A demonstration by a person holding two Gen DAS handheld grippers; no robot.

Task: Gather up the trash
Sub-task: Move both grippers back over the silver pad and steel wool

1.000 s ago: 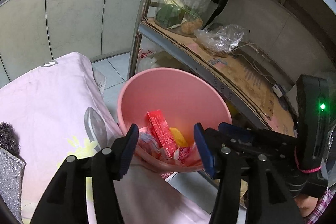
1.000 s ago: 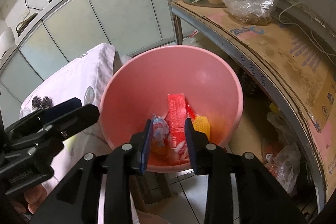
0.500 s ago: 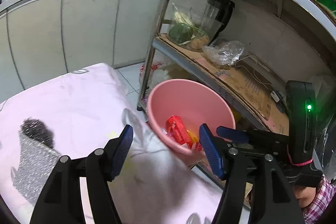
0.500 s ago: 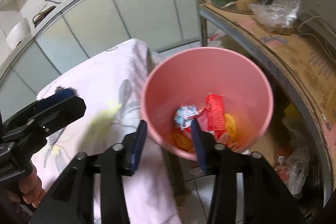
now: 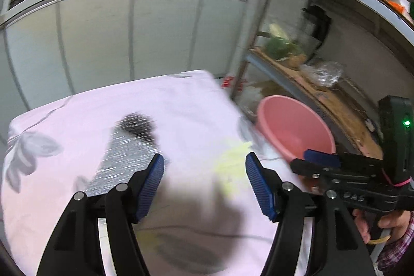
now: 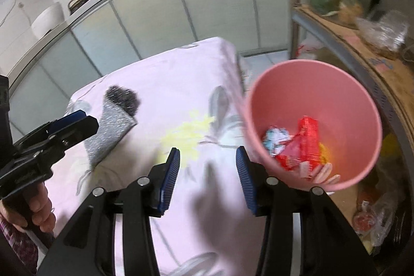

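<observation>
A pink bin [image 6: 305, 84] [image 5: 292, 126] stands beside the right edge of the pink-clothed table [image 6: 181, 84]. Inside it lie a red wrapper [image 6: 302, 144], a pale blue-white wrapper [image 6: 274, 136] and a yellow piece [image 6: 324, 150]. My right gripper [image 6: 207, 177] hovers open over the cloth just left of the bin, nothing between its fingers. My left gripper [image 5: 204, 185] is wide open above the cloth [image 5: 129, 120], empty. A grey glittery sock with a black toe [image 6: 116, 120] [image 5: 129, 144] lies on the cloth. Each gripper appears in the other's view.
A metal shelf rack [image 6: 375, 61] stands right of the bin, holding cardboard, a plastic bag [image 5: 323, 71] and a glass bowl of vegetables [image 5: 282, 48]. Grey cabinets [image 5: 129, 30] with pans on top run along the back. Bagged items [image 6: 372, 214] sit under the shelf.
Both grippers have pulled back and left from over the bin to above the cloth, and both opened wider. The sock has come into view between them.
</observation>
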